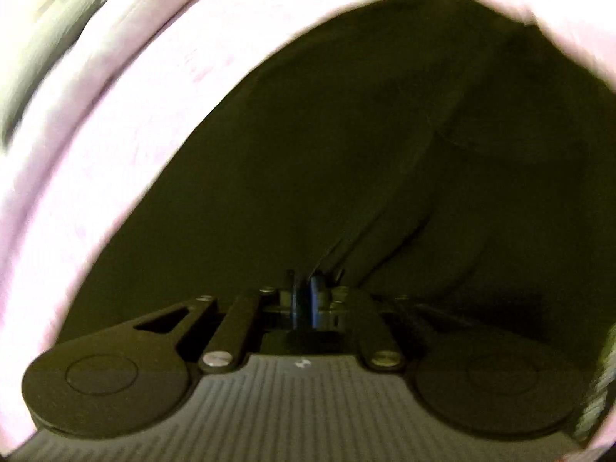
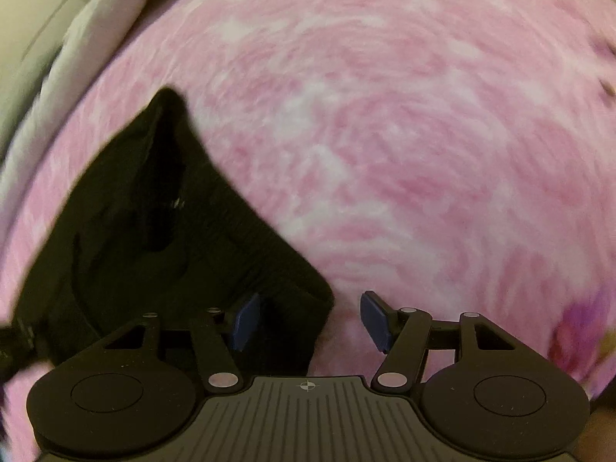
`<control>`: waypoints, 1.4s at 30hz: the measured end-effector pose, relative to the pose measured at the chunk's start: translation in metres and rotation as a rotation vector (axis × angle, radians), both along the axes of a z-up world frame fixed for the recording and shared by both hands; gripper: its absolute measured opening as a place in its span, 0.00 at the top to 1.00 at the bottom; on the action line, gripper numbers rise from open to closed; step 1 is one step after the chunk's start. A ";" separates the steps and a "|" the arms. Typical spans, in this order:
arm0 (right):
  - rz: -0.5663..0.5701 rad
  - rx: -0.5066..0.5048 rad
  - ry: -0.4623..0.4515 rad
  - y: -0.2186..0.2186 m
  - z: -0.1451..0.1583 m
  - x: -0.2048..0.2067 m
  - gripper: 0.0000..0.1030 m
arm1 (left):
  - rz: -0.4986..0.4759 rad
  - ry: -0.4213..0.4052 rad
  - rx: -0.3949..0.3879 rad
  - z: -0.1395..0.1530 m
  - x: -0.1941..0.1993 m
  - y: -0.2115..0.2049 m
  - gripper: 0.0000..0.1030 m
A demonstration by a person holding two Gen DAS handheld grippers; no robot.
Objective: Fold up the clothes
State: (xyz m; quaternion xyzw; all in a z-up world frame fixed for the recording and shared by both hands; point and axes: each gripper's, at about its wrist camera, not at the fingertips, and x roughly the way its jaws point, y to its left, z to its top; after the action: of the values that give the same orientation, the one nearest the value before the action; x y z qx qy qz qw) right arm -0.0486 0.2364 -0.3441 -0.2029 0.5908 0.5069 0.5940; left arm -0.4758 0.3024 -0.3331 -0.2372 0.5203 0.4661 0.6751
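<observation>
A black garment [image 1: 365,146] fills most of the left wrist view, spread over a pink patterned bedspread [image 1: 115,96]. My left gripper [image 1: 307,288] is shut on a fold of the black garment, its blue pads pressed together on the cloth. In the right wrist view the black garment [image 2: 154,231] lies at the lower left on the pink bedspread [image 2: 423,134]. My right gripper [image 2: 308,319] is open, and a corner of the garment lies between its blue pads [image 2: 246,319], nearer the left one.
A white pillow or sheet edge [image 2: 96,30] and a pale wall lie at the upper left of the right wrist view. The bedspread stretches wide to the right of the garment. Both views are motion-blurred.
</observation>
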 end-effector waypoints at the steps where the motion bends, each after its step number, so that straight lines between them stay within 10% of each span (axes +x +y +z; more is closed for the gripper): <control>1: -0.030 0.006 0.021 -0.004 0.000 0.004 0.40 | 0.075 -0.089 -0.029 0.007 -0.011 0.002 0.88; 5: -0.120 0.035 0.079 -0.017 0.000 0.012 0.40 | 0.387 -0.547 -0.184 0.020 -0.062 0.000 0.76; 11: -0.079 0.087 0.026 -0.006 -0.006 -0.006 0.44 | 0.452 -0.500 -0.164 0.024 -0.082 -0.037 0.75; 12: -0.087 0.088 0.015 -0.005 -0.007 -0.008 0.70 | 0.439 -0.510 -0.181 0.024 -0.085 -0.043 0.75; 14: -0.132 0.081 0.021 -0.009 -0.005 -0.004 0.83 | 0.438 -0.563 -0.215 0.025 -0.090 -0.058 0.75; 23: -0.212 0.067 -0.010 -0.018 -0.007 -0.009 0.83 | 0.182 -0.858 -0.173 0.020 0.023 -0.035 0.74; 29: -0.203 0.073 -0.042 -0.020 -0.007 -0.013 0.83 | 0.079 -0.578 -0.202 -0.009 0.066 -0.008 0.75; 33: -0.189 0.051 -0.068 -0.015 -0.002 -0.018 0.84 | 0.067 -0.409 -0.124 -0.002 0.009 -0.033 0.76; 38: -0.185 0.033 -0.135 -0.018 0.006 -0.023 0.83 | 0.261 -0.241 -0.111 0.010 -0.101 -0.066 0.81; 42: -0.244 0.046 -0.070 -0.026 0.003 -0.014 0.71 | 0.532 -0.287 -0.064 0.022 -0.186 -0.127 0.79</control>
State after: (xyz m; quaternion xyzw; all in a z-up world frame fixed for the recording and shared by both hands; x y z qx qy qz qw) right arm -0.0628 0.2108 -0.3406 -0.1333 0.5782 0.4371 0.6759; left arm -0.6618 0.1758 -0.3110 -0.4498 0.3537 0.5716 0.5881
